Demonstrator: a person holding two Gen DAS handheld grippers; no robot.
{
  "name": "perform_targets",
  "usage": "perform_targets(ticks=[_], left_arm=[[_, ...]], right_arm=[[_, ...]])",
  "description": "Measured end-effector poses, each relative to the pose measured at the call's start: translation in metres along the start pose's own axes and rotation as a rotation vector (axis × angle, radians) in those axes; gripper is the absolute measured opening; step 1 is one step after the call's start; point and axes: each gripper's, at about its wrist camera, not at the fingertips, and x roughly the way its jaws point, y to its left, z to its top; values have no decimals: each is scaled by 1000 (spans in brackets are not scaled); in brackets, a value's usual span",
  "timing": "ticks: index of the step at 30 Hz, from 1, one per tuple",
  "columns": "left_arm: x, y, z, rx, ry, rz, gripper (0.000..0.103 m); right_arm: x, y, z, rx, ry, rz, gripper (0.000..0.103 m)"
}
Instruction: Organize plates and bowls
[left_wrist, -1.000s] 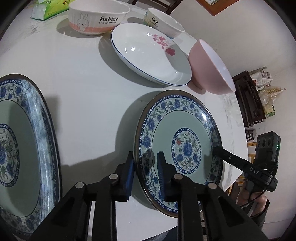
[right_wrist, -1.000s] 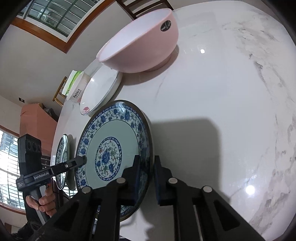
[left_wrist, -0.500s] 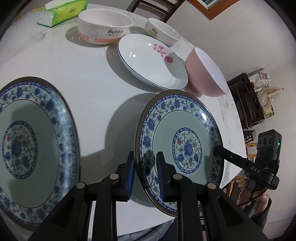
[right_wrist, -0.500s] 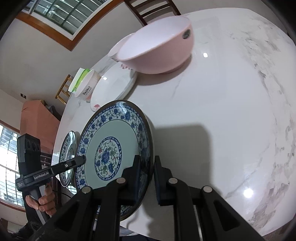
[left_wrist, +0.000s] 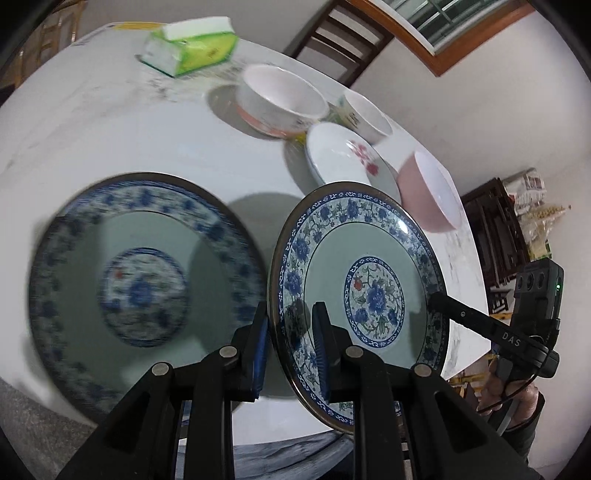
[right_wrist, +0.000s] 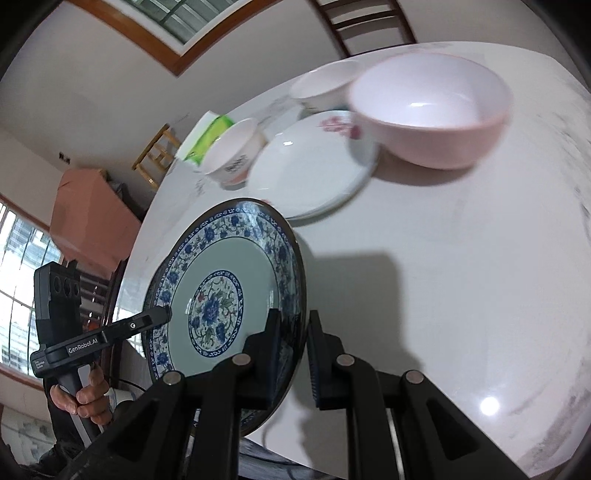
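Carrying the blue plate with both grippers, clear of the table. My left gripper pinches its near rim, one pad on the face and one behind; my right gripper clamps the opposite rim the same way. The plate hangs tilted, face toward the left camera. Its twin, the second blue plate, lies flat on the table just beside it on the left, blurred in the left wrist view. Farther back sit the white flower plate, pink bowl, rabbit bowl, small bowl and tissue pack.

Step, as I judge it: stacking like on like, the held plate going onto its twin. Next move calls for shifting left until it is centred over the twin, levelling it, lowering until it rests, then letting go with both sides together so it doesn't tip or chip a rim.
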Motion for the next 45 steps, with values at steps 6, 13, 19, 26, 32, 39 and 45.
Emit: perform_targets(ticks=[6,13,19,26,32,39,45], left_arm=[[-26,30,4,-41,-35,34,18],[-48,73,6,-97,-54,74,18],[-55,106,3,-142,-41,105,18],[-58,131,-1,-174,-24,130,18],[-56,140,-1,-182,-13,136,18],[-53,146,2,-186,0,145,18],[-53,147,6,-190,20,146,18]], right_arm=[[21,43,10,-63,26,20,14],[50,84,14,-114,74,39,14],[80,110,15,-144,127,49,14],[105,125,11,-147,178,55,14],[117,127,11,-137,204,55,14],[122,132,9,-137,217,44,15],[126,133,8,-125,230,31,16]])
